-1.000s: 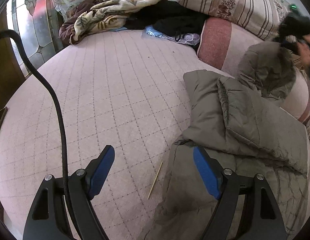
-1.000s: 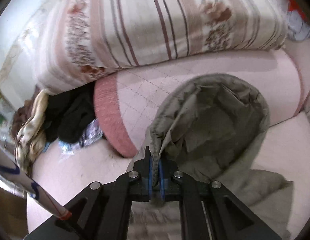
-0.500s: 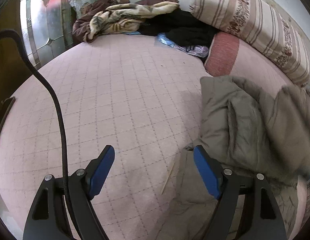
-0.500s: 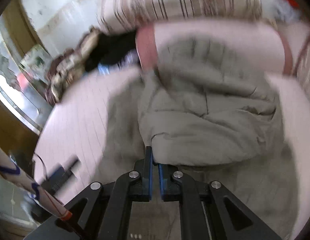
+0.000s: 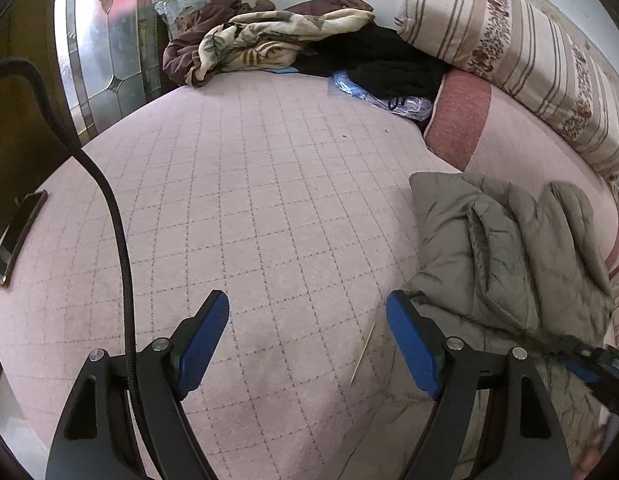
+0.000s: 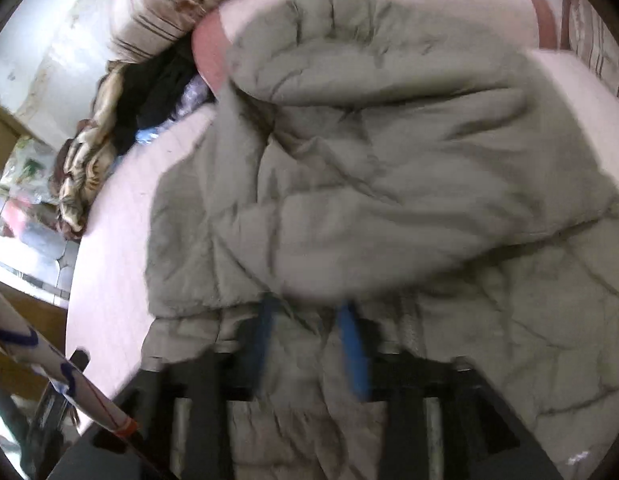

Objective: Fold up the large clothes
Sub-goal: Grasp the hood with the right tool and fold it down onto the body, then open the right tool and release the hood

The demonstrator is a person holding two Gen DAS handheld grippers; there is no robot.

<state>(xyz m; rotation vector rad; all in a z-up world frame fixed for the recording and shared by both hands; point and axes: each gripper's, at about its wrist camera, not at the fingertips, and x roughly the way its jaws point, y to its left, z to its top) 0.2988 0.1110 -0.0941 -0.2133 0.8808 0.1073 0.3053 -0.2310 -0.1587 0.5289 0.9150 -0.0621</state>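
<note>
A grey-green padded jacket (image 5: 505,248) lies on the pink quilted bed (image 5: 269,184) at the right, its hood folded down over the body. It fills the right wrist view (image 6: 369,184). My left gripper (image 5: 307,328) is open and empty, low over the bed just left of the jacket's edge. My right gripper (image 6: 309,340) is open, its blue pads apart just above the jacket below the folded hood edge; the view is blurred. The right gripper also shows at the lower right of the left wrist view (image 5: 597,364).
A heap of blankets and dark clothes (image 5: 293,40) lies at the bed's far end. A striped pillow (image 5: 517,40) and a pink bolster (image 5: 461,112) run along the right. A thin wooden stick (image 5: 362,354) lies between my left fingers. A phone (image 5: 17,236) lies at the left edge.
My right gripper brought the hood down over the jacket body and opened, letting it go. My left gripper stayed open and shifted slightly.
</note>
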